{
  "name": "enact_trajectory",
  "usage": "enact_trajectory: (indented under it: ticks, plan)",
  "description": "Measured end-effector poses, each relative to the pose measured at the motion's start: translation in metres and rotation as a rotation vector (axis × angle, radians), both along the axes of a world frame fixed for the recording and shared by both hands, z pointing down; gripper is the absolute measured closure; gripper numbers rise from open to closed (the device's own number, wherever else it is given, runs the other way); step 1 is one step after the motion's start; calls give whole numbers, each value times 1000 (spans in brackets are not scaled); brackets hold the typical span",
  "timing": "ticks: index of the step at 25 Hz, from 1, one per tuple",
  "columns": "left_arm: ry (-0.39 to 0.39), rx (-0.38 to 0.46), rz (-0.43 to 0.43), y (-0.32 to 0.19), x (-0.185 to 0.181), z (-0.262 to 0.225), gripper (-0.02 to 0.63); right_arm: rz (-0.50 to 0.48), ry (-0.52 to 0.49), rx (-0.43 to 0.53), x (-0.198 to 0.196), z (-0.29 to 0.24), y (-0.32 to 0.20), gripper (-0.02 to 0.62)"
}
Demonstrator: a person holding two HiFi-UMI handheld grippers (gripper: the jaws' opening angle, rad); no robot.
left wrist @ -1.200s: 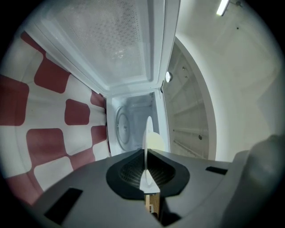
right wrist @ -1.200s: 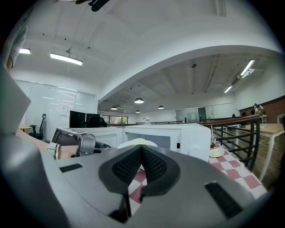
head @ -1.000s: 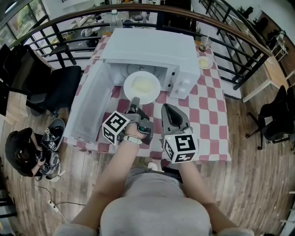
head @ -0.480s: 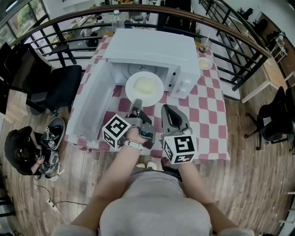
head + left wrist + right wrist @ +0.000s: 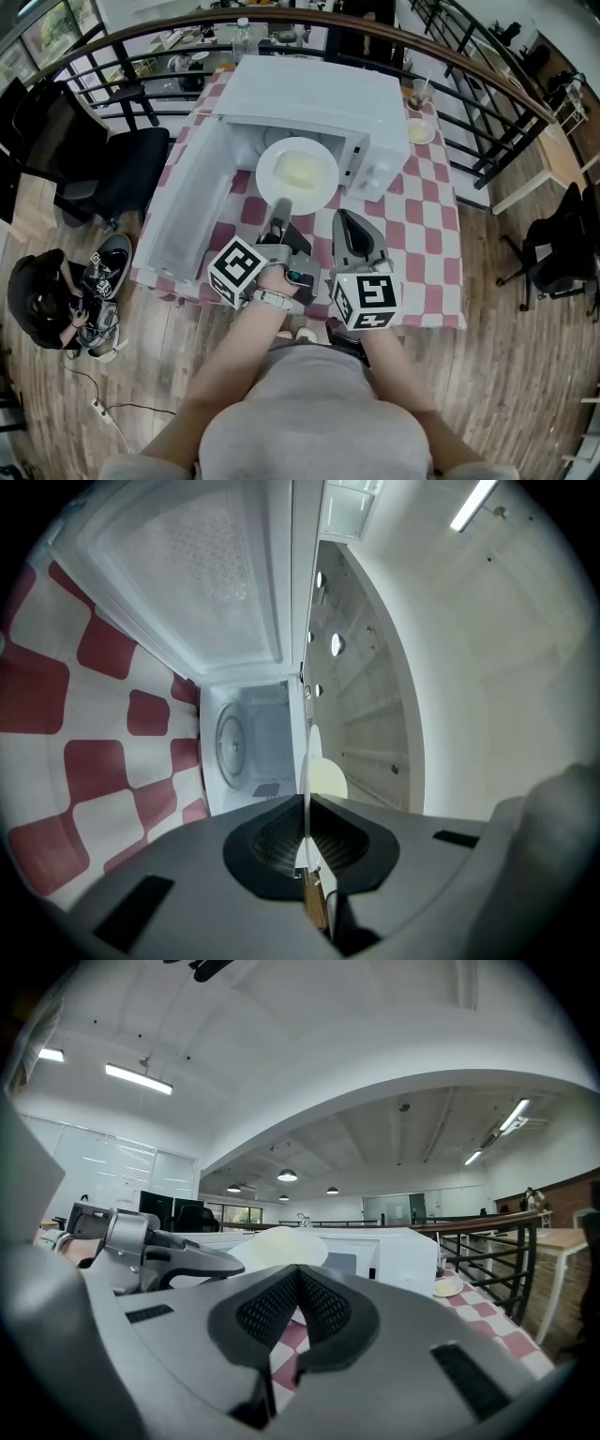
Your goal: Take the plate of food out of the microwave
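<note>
- In front of the open microwave (image 5: 319, 98), the plate (image 5: 297, 173) was held just outside the opening.
- The plate was round, white and smooth, with a pale yellow patch of food in its middle.
- The left gripper (image 5: 280, 204) pinched the plate's near rim, with its jaws pressed tight on the thin edge.
- The right gripper (image 5: 349, 225) was just beside the left one. Its jaws were pressed together with nothing in them.
- The microwave was a plain white box, and its door (image 5: 187, 220) was swung wide open to the left.
- Inside it sat a round glass tray (image 5: 230, 745).
- The table wore a cloth (image 5: 422, 225) of red and white squares.
- Each gripper was grey with dark, dotted pads (image 5: 267, 1312) and carried a cube (image 5: 366, 300) with black and white square marks.
</note>
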State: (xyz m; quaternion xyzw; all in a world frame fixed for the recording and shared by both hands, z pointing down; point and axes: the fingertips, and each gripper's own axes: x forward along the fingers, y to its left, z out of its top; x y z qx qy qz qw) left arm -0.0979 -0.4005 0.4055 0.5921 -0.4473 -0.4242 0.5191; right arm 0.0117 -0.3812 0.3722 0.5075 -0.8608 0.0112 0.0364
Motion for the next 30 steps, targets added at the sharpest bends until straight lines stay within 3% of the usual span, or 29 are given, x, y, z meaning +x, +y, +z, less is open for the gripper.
enact_trajectory:
  ticks: [10, 30]
  plan:
    - [-5, 8, 5, 10, -1, -2, 592, 15, -6, -7, 2, 0, -1, 571]
    - [-8, -75, 36, 10, 4, 10, 594, 16, -8, -35, -1, 7, -3, 571]
